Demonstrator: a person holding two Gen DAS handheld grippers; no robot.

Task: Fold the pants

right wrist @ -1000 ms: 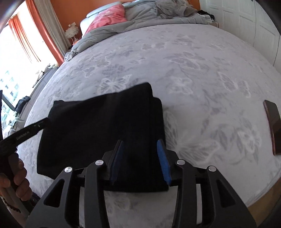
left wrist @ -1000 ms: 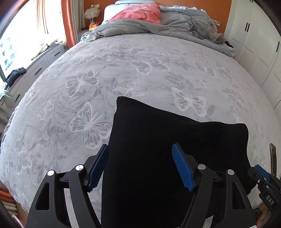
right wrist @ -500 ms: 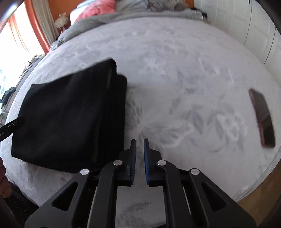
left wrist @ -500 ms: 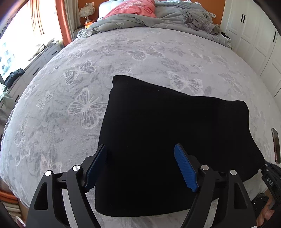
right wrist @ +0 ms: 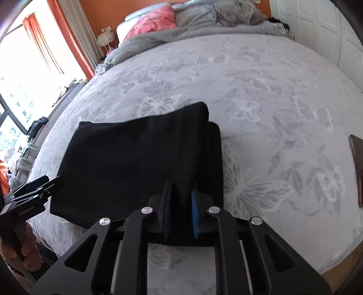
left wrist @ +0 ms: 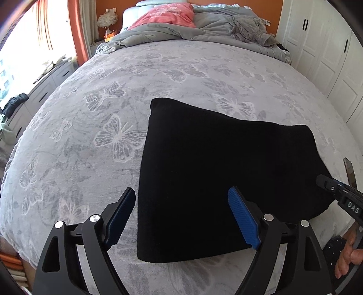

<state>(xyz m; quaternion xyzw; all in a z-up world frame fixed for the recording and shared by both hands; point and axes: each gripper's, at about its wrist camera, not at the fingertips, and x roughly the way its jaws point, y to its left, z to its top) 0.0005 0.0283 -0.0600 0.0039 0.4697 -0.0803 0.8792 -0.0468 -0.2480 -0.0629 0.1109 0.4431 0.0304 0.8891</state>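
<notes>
In the left wrist view, the left gripper (left wrist: 181, 213) is spread wide with nothing between its blue pads (left wrist: 244, 221); it hangs over the near left corner of the pants (left wrist: 224, 172), the left finger above the bedspread (left wrist: 109, 127) and the right finger above the black cloth. The pants lie folded into a thick black rectangle on the near part of the grey butterfly-print bedspread, filling the frame from the centre toward 4 o'clock, their far left corner just above the centre. At 3 to 4 o'clock the right gripper (left wrist: 340, 195) shows as a black tip at the pants' right edge, with the person's fingers (left wrist: 348, 256) on its handle at 4 o'clock. A dark flat phone (left wrist: 349, 170) lies edge-on at 3 o'clock, just beyond that tip. At 12 o'clock a crumpled grey duvet (left wrist: 181, 31) and a pink pillow (left wrist: 168, 14) sit at the head of the bed; white wardrobe doors (left wrist: 326, 54) stand at 2 o'clock, and an orange curtain (left wrist: 79, 29) hangs at 11 o'clock. In the right wrist view, the right gripper (right wrist: 181, 208) is nearly closed, pinching a raised ridge of black fabric at the pants' near right side. The pants (right wrist: 136, 163) run from the centre toward 9 o'clock, with a lower layer showing past the top fold on the right. The left gripper (right wrist: 31, 190) reaches in at 8 o'clock, held by a hand (right wrist: 27, 249). The phone (right wrist: 357, 168) lies at 3 o'clock, well apart from the pants.
</notes>
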